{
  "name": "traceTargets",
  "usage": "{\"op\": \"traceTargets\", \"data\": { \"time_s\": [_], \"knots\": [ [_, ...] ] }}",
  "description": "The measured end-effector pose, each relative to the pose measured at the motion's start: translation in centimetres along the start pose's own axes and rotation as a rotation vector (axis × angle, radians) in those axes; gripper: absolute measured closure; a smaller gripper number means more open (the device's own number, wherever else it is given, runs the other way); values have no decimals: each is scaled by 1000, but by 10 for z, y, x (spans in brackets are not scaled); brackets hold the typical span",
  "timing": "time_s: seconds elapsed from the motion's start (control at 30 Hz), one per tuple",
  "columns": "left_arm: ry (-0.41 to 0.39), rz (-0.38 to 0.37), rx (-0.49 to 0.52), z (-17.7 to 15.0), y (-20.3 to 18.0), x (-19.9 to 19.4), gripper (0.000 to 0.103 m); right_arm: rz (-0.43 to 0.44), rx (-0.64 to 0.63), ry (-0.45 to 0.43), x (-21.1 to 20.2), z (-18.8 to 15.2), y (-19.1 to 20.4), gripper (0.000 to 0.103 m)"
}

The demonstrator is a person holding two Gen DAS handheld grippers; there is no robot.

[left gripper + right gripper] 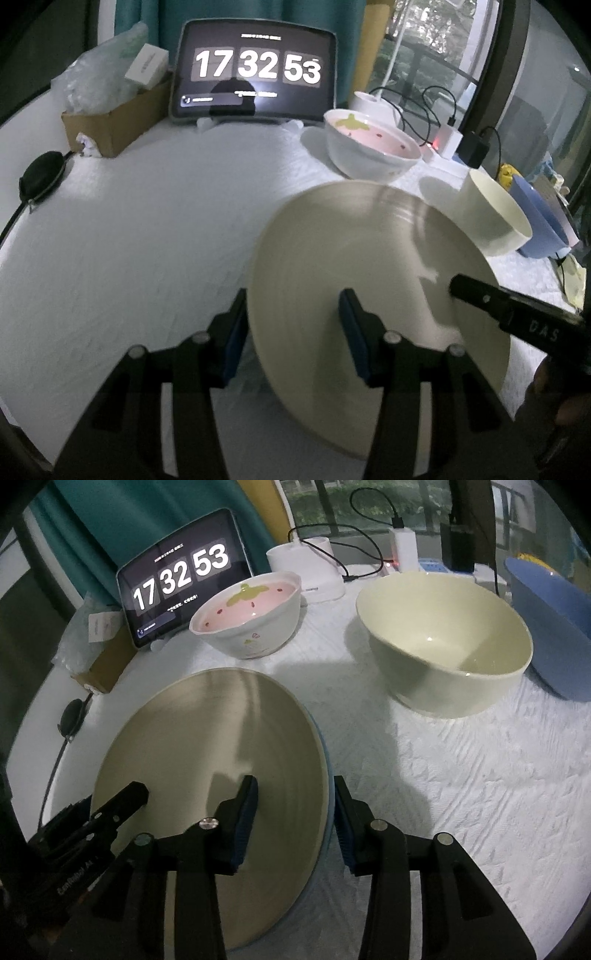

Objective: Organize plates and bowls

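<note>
Straddling opposite rims of the cream plate [207,760] on the worktop [461,794], left gripper [293,332] and right gripper [295,823] stand part-open, pads apparently untouching. Next: close both, lift level, clear the cream bowl [443,642].

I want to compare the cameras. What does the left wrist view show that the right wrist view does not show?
Only the left wrist view shows the white box on top of the cardboard box.

Only the right wrist view shows the cream bowl's inside and the plate's blue edge.

Both show the plate, each gripper straddling one side of its rim, the strawberry bowl and the tablet clock.
</note>
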State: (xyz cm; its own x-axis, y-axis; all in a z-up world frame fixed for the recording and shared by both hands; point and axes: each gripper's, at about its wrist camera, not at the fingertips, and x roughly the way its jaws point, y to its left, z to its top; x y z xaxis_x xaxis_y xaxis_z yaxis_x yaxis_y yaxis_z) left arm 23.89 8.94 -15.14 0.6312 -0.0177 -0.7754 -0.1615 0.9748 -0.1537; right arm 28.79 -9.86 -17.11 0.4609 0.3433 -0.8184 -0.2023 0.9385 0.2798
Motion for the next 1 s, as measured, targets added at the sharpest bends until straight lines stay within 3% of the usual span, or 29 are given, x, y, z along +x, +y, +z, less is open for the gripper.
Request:
{"op": "traceTargets", "data": {
  "time_s": [0.33,1.0],
  "knots": [
    [-64,32,-19,-1,-2,-26,53,-31,37,-50,-34,-2,-20,60],
    [-102,-58,88,-6,-67,-61,53,-72,110,-138,-95,-22,-70,60]
  ]
}}
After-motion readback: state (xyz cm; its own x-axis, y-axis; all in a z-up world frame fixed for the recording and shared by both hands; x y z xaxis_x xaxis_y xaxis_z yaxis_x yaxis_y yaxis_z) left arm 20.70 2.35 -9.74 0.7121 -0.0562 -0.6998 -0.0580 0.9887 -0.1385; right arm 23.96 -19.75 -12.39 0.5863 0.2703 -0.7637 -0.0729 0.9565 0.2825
